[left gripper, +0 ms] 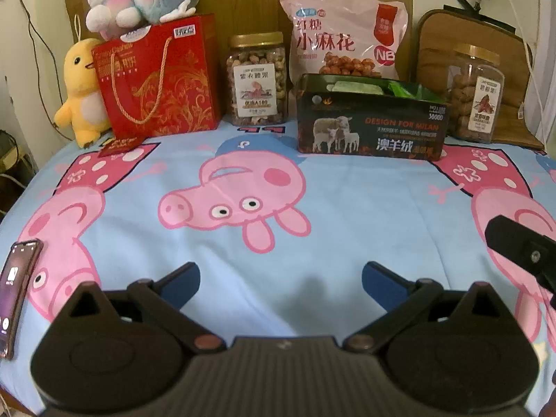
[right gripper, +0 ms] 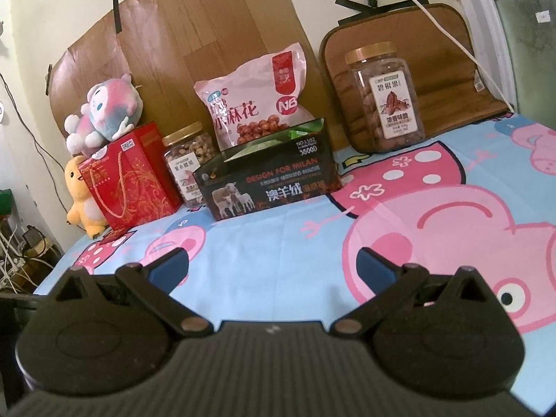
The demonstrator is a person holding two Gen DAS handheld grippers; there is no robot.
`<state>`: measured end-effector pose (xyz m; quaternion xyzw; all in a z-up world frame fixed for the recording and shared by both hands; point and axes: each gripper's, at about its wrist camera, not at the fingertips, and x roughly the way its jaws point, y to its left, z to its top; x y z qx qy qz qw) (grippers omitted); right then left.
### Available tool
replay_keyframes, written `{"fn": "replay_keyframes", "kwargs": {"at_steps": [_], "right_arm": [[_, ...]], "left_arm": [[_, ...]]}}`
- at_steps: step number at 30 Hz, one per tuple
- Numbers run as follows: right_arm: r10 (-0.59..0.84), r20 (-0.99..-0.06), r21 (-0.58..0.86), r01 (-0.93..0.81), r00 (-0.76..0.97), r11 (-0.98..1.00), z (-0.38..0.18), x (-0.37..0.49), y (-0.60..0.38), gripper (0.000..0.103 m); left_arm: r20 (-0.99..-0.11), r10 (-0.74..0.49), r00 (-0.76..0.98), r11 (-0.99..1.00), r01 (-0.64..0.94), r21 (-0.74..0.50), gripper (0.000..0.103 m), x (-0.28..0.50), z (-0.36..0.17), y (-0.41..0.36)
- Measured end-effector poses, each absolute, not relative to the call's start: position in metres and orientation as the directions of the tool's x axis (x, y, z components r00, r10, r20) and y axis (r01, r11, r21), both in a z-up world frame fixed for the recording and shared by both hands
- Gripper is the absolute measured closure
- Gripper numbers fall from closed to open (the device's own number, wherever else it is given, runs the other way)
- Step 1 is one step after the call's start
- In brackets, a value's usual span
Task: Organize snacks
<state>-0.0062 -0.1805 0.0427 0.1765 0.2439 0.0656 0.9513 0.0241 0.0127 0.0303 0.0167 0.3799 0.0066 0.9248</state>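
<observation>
Both tools, left and right, gape empty over the bed; approach the jar right of the box squarely.

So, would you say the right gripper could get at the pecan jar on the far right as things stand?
Probably yes: the right gripper is open and empty, and only bare bedsheet lies between it and the pecan jar, which stands clear of the black box.

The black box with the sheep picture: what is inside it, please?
The black box is open on top. Pale green and bright green packets show above its rim. Its walls hide everything lower, so their number and what lies beneath cannot be seen.
</observation>
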Motion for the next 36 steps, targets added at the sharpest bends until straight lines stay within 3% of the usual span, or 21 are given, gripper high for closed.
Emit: {"fn": "replay_keyframes", "kwargs": {"at_steps": [14,36], "right_arm": [[0.215,-0.454,0.356,-0.046,0.864,0.933,0.039,-0.003,-0.176,0.0],[0.191,-0.396,0.355,-0.042,0.898,0.934,0.047,-0.01,-0.177,0.002]], "left_arm": [[-0.698,0.012,0.716,1.0,-0.002,0.015,0.0,0.023,0.03,0.017],[-0.665,0.039,0.746,0.999,-0.02,0.037,0.0,0.016,0.042,0.014]]}}
